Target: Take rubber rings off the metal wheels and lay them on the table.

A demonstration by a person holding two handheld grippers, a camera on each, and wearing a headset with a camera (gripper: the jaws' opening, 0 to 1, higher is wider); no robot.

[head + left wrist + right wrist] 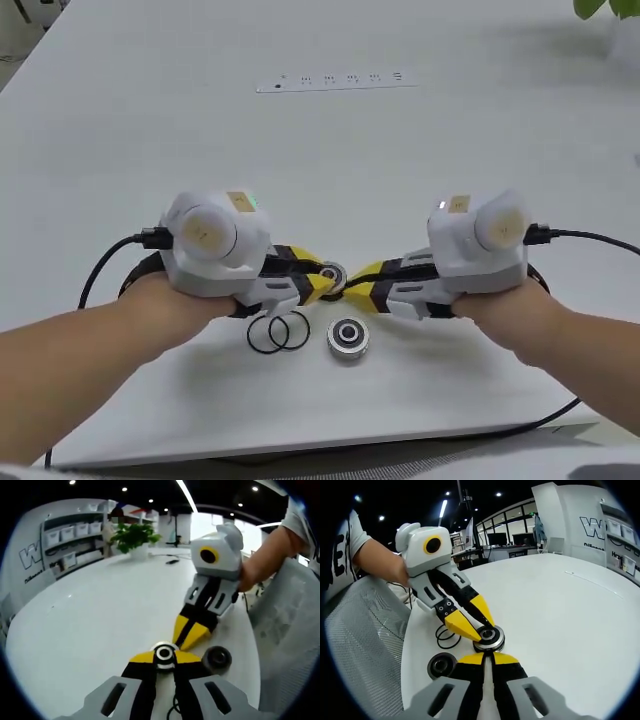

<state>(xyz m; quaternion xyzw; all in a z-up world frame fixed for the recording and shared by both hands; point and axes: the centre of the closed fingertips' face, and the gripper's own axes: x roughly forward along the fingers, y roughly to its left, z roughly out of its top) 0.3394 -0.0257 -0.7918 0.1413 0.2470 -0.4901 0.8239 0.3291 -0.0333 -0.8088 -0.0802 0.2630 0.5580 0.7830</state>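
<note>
Left gripper (320, 284) squeezes a small metal wheel (488, 637) between its two yellow tips. The wheel is shiny with a dark band round its edge. I cannot tell if it is touching the white table (330, 170) or held a little above it.

The right gripper (488, 659) comes at this held wheel from the other side. Its two jaws are pressed close together, and the yellow tips sit right against the rim of the held wheel. I cannot tell if a bit of rubber is nipped between them.

A second metal wheel (347, 337) lies flat on the table, near the held wheel and on the person's side of it. Two thin black rubber rings (278, 332) lie flat on the table too, near the held wheel, on the person's side and a little to its left. The two rings overlap each other.

Well beyond the held wheel, a long white socket strip (335, 80) lies on the table.
</note>
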